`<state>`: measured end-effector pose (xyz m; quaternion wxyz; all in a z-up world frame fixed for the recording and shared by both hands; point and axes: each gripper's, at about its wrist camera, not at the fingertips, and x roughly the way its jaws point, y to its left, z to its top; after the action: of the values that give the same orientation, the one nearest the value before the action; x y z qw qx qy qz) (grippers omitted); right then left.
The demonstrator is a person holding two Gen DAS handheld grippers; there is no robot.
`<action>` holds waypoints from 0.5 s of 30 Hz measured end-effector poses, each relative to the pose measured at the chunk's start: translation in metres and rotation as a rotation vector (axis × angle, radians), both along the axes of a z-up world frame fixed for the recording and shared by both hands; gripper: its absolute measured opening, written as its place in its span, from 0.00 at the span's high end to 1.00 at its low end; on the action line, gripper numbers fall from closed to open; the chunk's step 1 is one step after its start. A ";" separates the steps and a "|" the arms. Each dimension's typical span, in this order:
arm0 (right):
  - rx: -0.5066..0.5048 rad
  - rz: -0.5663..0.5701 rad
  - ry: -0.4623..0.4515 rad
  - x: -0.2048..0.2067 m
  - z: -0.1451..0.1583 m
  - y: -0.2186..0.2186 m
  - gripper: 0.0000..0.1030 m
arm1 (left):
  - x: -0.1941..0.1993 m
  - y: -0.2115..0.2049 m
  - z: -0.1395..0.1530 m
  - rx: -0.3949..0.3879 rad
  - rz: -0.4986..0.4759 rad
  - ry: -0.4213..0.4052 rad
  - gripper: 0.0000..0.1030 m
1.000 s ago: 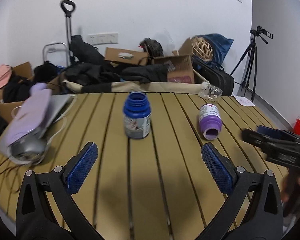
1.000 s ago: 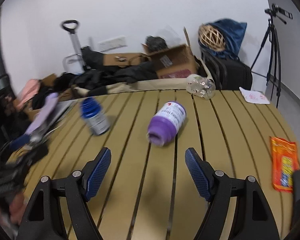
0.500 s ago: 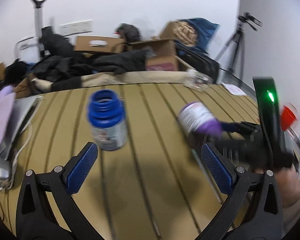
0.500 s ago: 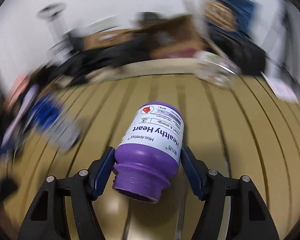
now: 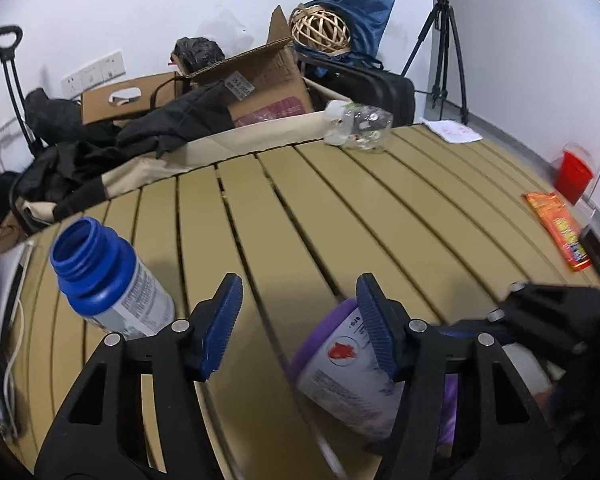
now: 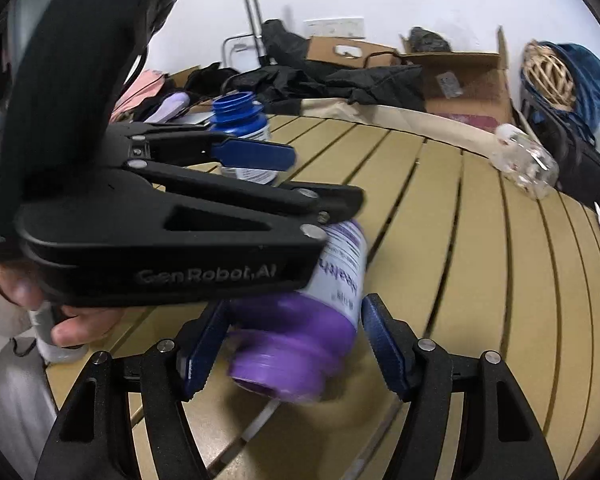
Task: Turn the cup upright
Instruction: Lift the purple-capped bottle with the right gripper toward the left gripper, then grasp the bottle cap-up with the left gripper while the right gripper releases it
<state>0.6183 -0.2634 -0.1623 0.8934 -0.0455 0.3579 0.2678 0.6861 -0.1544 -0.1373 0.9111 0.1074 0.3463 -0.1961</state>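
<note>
The purple bottle point(image 6: 300, 332), open-mouthed and white-labelled, lies tilted on the slatted table point(image 6: 480, 260) with its mouth toward the right wrist camera. My right gripper point(image 6: 294, 344) is shut on its sides near the neck. In the left wrist view the purple bottle point(image 5: 348, 372) shows low on the right, partly behind my left gripper's right finger point(image 5: 374, 324). My left gripper point(image 5: 296, 324) is open and holds nothing; its right finger rests over the bottle's base end. The bottle is blurred.
A blue bottle point(image 5: 108, 292) stands upright, mouth open, at the left. A clear plastic bottle point(image 5: 358, 128) lies at the table's far edge. An orange packet point(image 5: 560, 232) lies at the right edge. Boxes, bags and a tripod stand beyond. A hand point(image 6: 80, 320) grips the left tool.
My right gripper reached the purple bottle and took hold of it. My left gripper swung right and came close, so its right finger now covers the bottle's base.
</note>
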 end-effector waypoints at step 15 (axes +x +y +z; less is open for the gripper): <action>0.073 -0.239 0.035 0.026 0.003 -0.056 0.28 | -0.014 0.008 0.019 -0.044 -0.151 0.010 0.16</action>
<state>0.6444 -0.3193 -0.1589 0.9136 0.0346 0.3662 0.1732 0.6725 -0.1460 -0.1180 0.8942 0.1119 0.3373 -0.2723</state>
